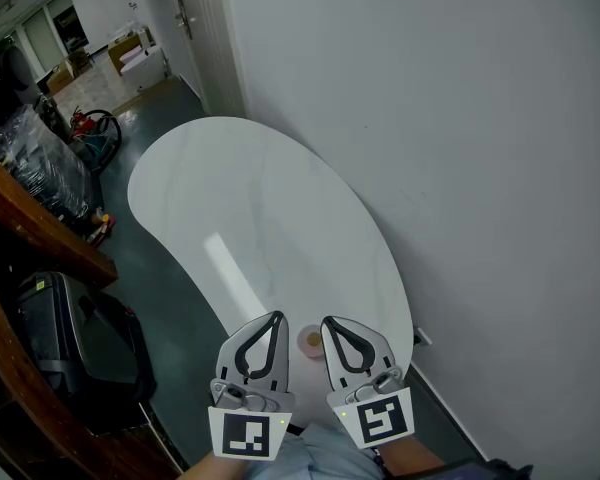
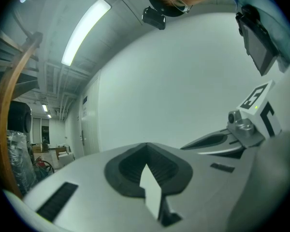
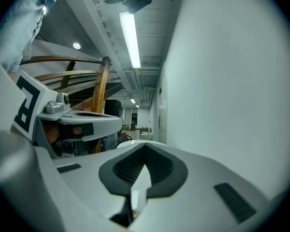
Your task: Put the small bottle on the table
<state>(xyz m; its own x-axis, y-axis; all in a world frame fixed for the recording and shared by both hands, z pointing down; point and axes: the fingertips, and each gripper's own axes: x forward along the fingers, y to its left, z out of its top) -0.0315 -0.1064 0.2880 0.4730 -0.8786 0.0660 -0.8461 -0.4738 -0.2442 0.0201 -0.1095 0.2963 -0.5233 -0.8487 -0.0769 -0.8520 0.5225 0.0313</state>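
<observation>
The small bottle (image 1: 309, 342) shows from above as a round pinkish top. It stands on the white oval table (image 1: 250, 218) near the front edge, between my two grippers, and neither one touches it. My left gripper (image 1: 276, 317) (image 2: 146, 145) is shut, its jaws meeting at the tip with nothing between them. My right gripper (image 1: 326, 321) (image 3: 145, 147) is shut and empty as well. Both point level along the table, side by side. Each gripper view shows the other gripper beside it, but the bottle cannot be made out clearly in either.
A plain white wall (image 1: 460, 138) runs close along the table's right side. A black bag (image 1: 80, 340) and a wooden rail (image 1: 40, 230) stand to the left on the dark floor. Wrapped goods (image 1: 42, 163) and a door (image 1: 195, 28) lie further back.
</observation>
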